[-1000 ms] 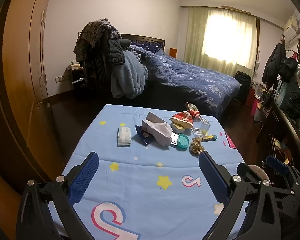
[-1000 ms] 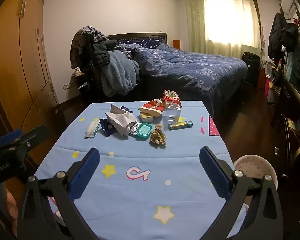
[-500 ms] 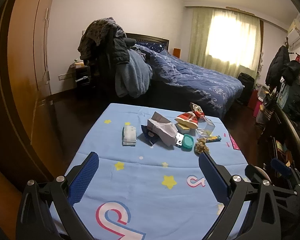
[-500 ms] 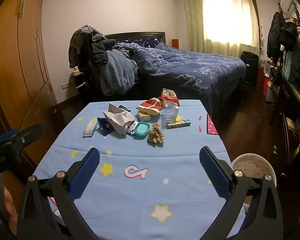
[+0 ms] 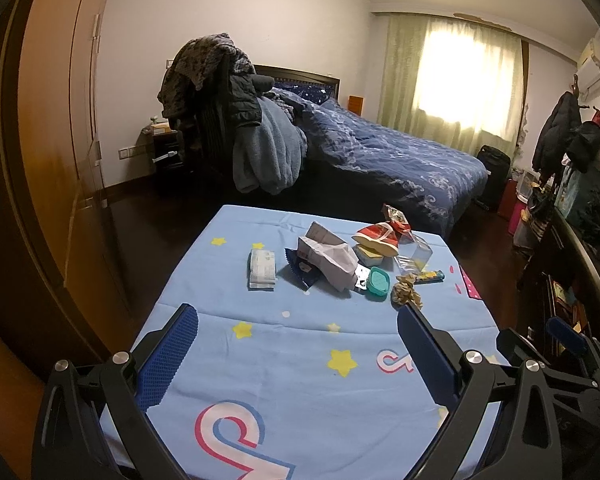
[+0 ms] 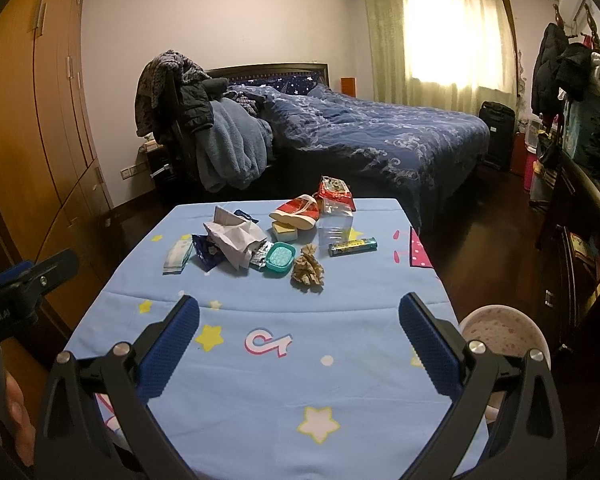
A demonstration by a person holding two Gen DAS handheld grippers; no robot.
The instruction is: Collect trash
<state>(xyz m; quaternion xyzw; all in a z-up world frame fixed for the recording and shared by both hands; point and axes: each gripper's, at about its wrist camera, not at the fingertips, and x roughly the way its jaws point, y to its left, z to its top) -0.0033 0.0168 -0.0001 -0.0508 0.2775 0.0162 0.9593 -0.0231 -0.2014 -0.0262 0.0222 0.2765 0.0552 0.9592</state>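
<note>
Trash lies in a cluster at the far part of a table under a blue starred cloth (image 5: 284, 364) (image 6: 300, 368): a white tissue pack (image 5: 262, 269) (image 6: 178, 255), a crumpled white paper bag (image 5: 328, 256) (image 6: 236, 240), a teal lid (image 5: 378, 283) (image 6: 280, 258), a brown crumpled wad (image 5: 407, 294) (image 6: 308, 273), a yellow-green wrapper stick (image 6: 352, 246), a clear plastic bag (image 6: 335, 228) and a red snack packet (image 6: 334, 192). My left gripper (image 5: 298, 320) is open and empty over the near cloth. My right gripper (image 6: 299, 312) is open and empty, short of the trash.
A pale round bin (image 6: 504, 336) stands on the floor at the table's right edge. A bed with blue bedding (image 6: 380, 136) and a clothes-laden chair (image 6: 196, 128) lie beyond the table. Wooden wardrobes (image 6: 28, 120) line the left; a cluttered dark shelf (image 6: 580, 240) stands on the right.
Both grippers stay open. The left view has swung a little left and forward; the right view has edged closer to the trash.
</note>
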